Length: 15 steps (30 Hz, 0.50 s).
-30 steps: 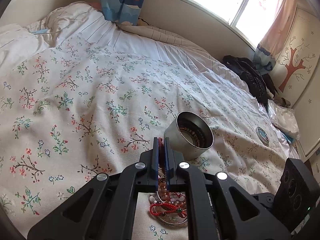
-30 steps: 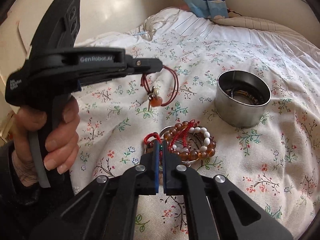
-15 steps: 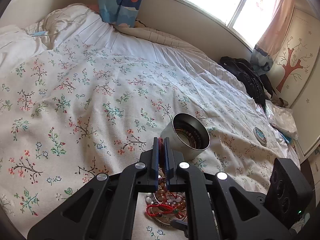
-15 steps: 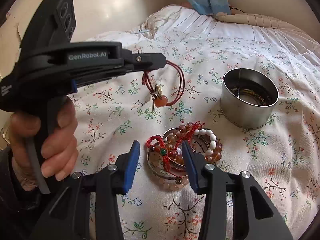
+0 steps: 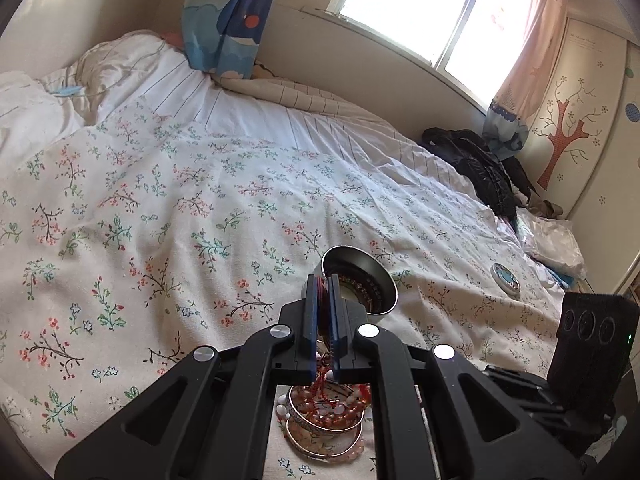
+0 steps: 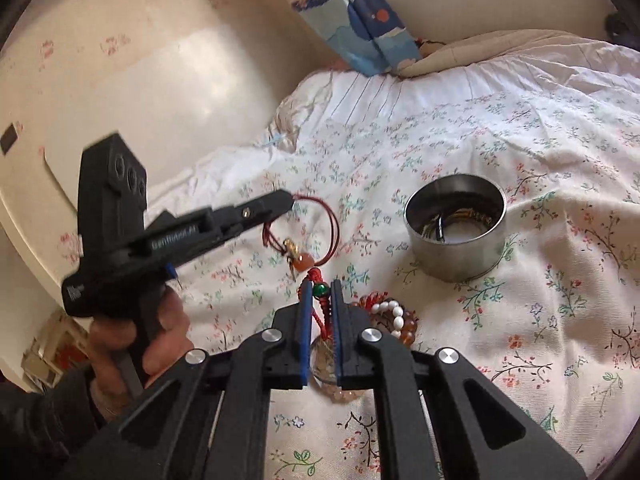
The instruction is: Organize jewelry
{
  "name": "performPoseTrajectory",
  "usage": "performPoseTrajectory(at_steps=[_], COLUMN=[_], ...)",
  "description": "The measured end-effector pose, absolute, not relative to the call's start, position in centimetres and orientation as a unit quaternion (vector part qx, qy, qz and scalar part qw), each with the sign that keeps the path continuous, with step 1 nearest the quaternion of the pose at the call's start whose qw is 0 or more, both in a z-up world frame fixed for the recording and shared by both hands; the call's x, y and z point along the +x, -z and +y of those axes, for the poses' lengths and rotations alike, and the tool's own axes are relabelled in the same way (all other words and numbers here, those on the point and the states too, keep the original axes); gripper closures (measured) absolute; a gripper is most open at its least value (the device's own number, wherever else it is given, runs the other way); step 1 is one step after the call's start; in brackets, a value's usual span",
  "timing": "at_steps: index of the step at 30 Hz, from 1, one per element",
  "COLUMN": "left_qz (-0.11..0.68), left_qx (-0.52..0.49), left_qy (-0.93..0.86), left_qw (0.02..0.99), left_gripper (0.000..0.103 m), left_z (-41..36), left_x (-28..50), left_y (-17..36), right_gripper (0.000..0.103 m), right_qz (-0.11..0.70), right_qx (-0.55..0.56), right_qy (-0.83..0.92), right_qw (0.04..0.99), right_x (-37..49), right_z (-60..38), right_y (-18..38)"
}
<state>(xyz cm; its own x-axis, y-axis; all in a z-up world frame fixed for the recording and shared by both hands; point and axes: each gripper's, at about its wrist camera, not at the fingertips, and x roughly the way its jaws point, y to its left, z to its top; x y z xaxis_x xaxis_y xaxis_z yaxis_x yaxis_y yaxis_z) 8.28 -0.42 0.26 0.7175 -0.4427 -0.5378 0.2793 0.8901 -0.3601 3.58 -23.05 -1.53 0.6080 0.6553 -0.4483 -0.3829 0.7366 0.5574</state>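
Note:
My left gripper is shut on a red cord necklace with an orange pendant, held above the floral bedspread. My right gripper is closed on a red braided bracelet with a green bead, lifted slightly from the jewelry pile. The pile holds amber and white bead bracelets and a silver bangle. A round metal tin with jewelry inside stands to the right of the pile.
The floral bedspread covers the bed. A small round lid lies beyond the tin. Dark clothing and a plastic bag sit at the far right edge. A headboard rises at left.
My right gripper, open half a second ago, has closed on the red braided bracelet and raised it. My left gripper has lifted and moved toward the tin with the red cord necklace.

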Motion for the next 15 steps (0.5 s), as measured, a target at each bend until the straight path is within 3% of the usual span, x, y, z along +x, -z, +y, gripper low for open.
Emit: performPoseTrajectory(at_steps=[15], left_qz=[0.288], left_qx=[-0.088], left_qy=[0.232], left_qw=[0.925], left_gripper=[0.098], left_z=[-4.6], left_x=[8.3], left_y=[-2.0], right_gripper=[0.093], right_qz=[0.255], right_qx=[0.278], right_qy=[-0.21], right_qw=[0.902], right_x=[4.1], right_z=[-27.9], right_y=[-0.3])
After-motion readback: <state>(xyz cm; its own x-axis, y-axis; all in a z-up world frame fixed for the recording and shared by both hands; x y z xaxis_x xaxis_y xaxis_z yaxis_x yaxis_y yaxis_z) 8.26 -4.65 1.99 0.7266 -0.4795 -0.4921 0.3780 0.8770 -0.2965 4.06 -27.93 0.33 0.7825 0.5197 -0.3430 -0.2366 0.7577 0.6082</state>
